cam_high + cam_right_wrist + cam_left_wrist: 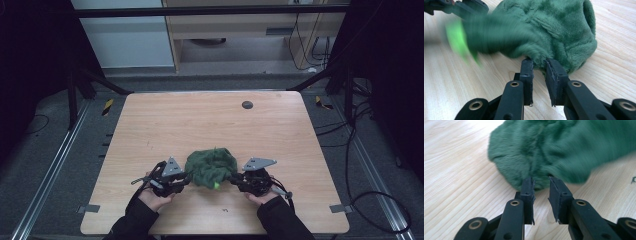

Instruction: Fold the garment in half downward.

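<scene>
A crumpled dark green plush cloth (212, 166) lies on the wooden table (210, 120), toward the front, between the two grippers. My left gripper (186, 178) is at the cloth's left edge. Its jaws stand a narrow gap apart, with a bit of green plush (524, 152) pinched between the tips. At the cloth's right edge, my right gripper (234, 179) also holds a fold of the cloth (564, 32) between nearly closed jaws. A flap with a bright green tag (456, 37) is blurred by motion; the tag (216, 186) hangs low between the grippers.
A small dark round disc (247, 104) sits near the table's far edge. Bare wood surrounds the cloth on all sides. Cables run over the floor to the right of the table, and a light cabinet stands beyond the far edge.
</scene>
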Demonstrator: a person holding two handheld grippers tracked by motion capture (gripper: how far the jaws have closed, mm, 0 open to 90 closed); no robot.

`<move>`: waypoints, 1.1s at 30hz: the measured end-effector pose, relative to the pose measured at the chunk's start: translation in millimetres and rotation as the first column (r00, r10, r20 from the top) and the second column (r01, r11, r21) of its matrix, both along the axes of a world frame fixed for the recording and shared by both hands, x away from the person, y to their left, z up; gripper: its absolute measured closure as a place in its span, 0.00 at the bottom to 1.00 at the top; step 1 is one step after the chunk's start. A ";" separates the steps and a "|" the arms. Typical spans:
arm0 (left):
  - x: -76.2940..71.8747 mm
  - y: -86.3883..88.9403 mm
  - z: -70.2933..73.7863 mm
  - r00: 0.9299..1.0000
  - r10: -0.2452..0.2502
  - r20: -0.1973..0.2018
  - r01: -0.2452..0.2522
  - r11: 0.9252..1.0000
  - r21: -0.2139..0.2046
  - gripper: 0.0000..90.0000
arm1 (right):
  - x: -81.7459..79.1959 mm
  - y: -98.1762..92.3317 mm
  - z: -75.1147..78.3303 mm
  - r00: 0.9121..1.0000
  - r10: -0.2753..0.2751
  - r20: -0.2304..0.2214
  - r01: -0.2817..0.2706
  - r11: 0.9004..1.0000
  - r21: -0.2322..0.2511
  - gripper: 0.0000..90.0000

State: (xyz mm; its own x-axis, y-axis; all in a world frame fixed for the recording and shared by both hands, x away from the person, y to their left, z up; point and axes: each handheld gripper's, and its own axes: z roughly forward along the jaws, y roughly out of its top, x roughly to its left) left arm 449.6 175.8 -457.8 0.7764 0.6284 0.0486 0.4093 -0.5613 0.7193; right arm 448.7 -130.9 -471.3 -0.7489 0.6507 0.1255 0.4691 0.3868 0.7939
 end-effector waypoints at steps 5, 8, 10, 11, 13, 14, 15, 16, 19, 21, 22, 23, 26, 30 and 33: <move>3.3 10.1 6.9 0.998 0.053 0.013 -0.053 0.998 -0.020 0.81 | -4.8 -7.3 7.0 1.000 -0.005 0.009 0.005 1.000 0.014 0.83; 5.9 15.8 12.1 0.996 0.081 0.023 -0.081 0.996 -0.036 0.80 | -5.7 -14.1 12.4 0.999 -0.024 0.022 0.023 0.999 0.026 0.83; 6.4 17.3 12.8 0.996 0.087 0.023 -0.086 0.995 -0.042 0.79 | -5.4 -15.7 13.8 0.999 -0.033 0.025 0.032 0.999 0.028 0.83; 6.7 18.9 13.4 0.995 0.095 0.026 -0.093 0.995 -0.044 0.78 | -3.8 -18.9 15.5 0.998 -0.046 0.034 0.045 0.998 0.033 0.82; 7.6 22.4 13.7 0.994 0.108 0.025 -0.107 0.993 -0.049 0.76 | -3.2 -20.6 16.3 0.998 -0.057 0.041 0.056 0.998 0.032 0.81; 8.7 26.7 13.1 0.992 0.122 0.026 -0.121 0.991 -0.049 0.76 | -1.3 -24.5 16.6 0.995 -0.083 0.054 0.082 0.996 0.028 0.79; 8.7 26.7 13.1 0.992 0.122 0.026 -0.121 0.991 -0.049 0.75 | -0.4 -26.9 16.4 0.993 -0.099 0.058 0.097 0.995 0.028 0.77; 9.4 31.1 11.9 0.990 0.137 0.023 -0.136 0.989 -0.049 0.75 | 0.7 -29.5 15.8 0.991 -0.116 0.064 0.115 0.993 0.027 0.75; 10.0 36.3 10.2 0.987 0.157 0.023 -0.156 0.987 -0.048 0.73 | 3.2 -35.9 14.1 0.985 -0.155 0.070 0.153 0.988 0.027 0.72; 11.3 42.6 8.3 0.984 0.178 0.023 -0.177 0.983 -0.044 0.70 | 5.9 -43.0 11.9 0.979 -0.191 0.077 0.190 0.982 0.024 0.68; 12.1 46.2 7.3 0.982 0.190 0.024 -0.189 0.981 -0.041 0.69 | 7.0 -46.5 10.6 0.974 -0.210 0.080 0.209 0.978 0.022 0.66; 13.2 50.1 6.2 0.979 0.201 0.022 -0.200 0.979 -0.039 0.69 | 8.3 -49.8 9.2 0.970 -0.228 0.081 0.227 0.974 0.023 0.64; 18.3 65.6 -0.4 0.967 0.254 0.015 -0.253 0.967 -0.034 0.63 | 13.5 -62.9 3.6 0.954 -0.290 0.081 0.289 0.957 0.020 0.57; 22.3 76.9 -5.1 0.959 0.284 0.010 -0.284 0.959 -0.029 0.58 | 16.5 -70.8 1.9 0.940 -0.330 0.085 0.329 0.944 0.019 0.52; 25.7 89.6 -8.0 0.947 0.322 0.007 -0.322 0.946 -0.031 0.54 | 19.8 -81.7 0.2 0.926 -0.365 0.094 0.365 0.931 0.015 0.47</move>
